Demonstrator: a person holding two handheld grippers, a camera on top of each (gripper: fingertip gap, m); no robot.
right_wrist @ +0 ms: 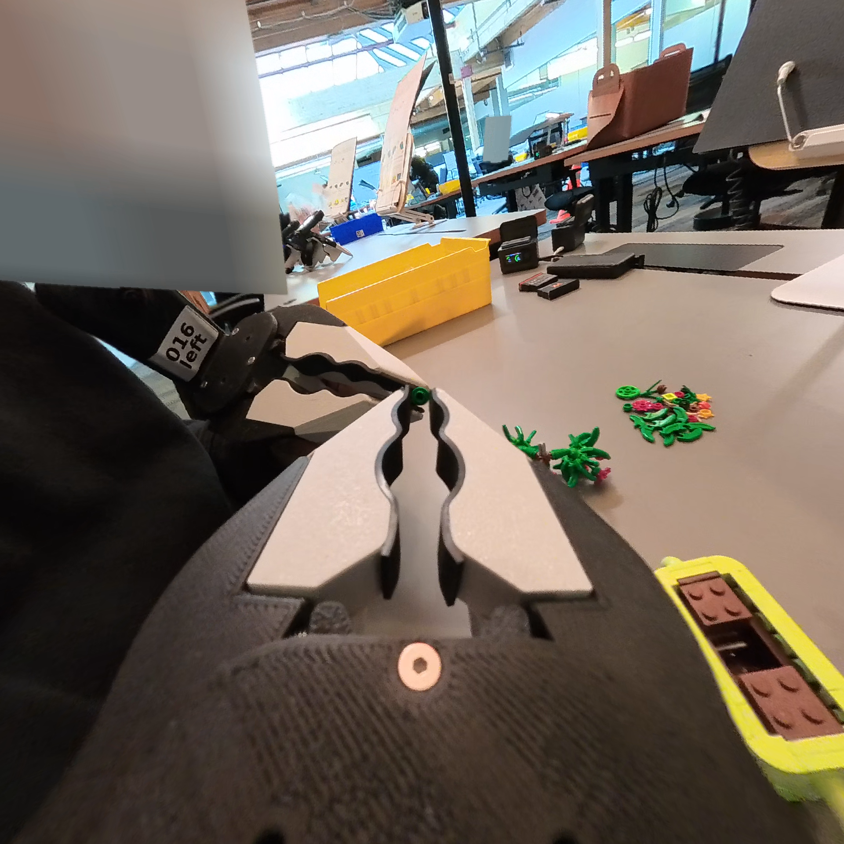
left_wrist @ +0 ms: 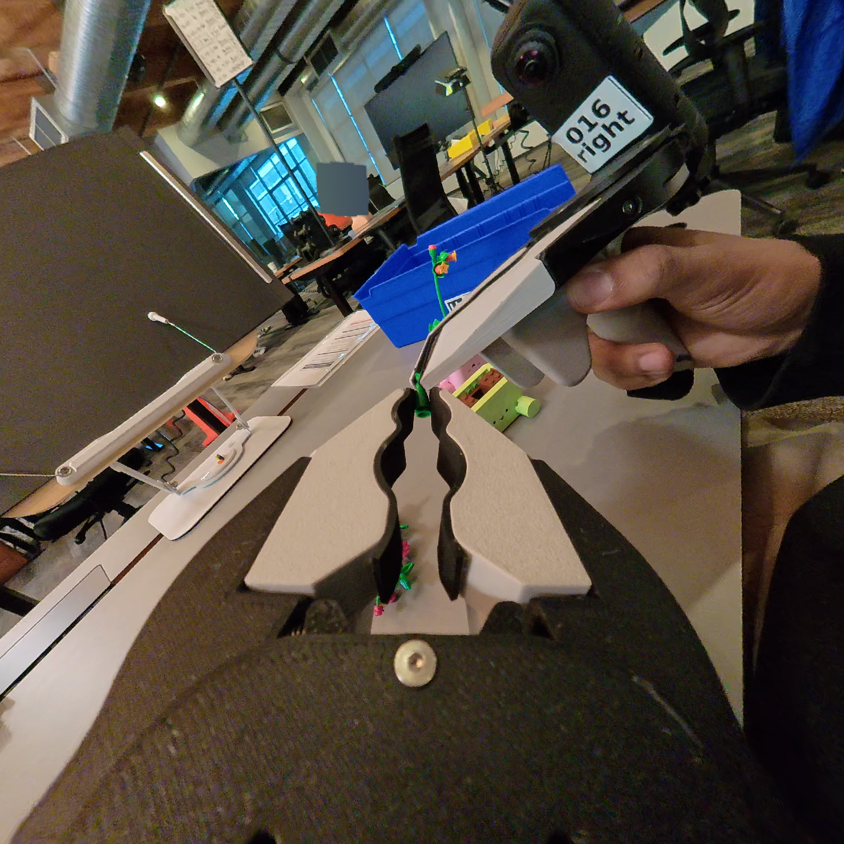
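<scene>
1. Left gripper and right gripper both clenched on the green stem piece, tips meeting above the table.
2. Loose plant pieces lie well right; bare tabletop between them and the yellow bin.

The left gripper has pale grey fingers with black wavy inner pads on a black ribbed body. The right gripper matches it: grey fingers, black pads. Between their tips sits a bright green toy stem topped with orange and pink flowers. The bin behind is blue; another bin is yellow. A lime-green planter holds brown studded bricks. The table is plain light grey.
</scene>
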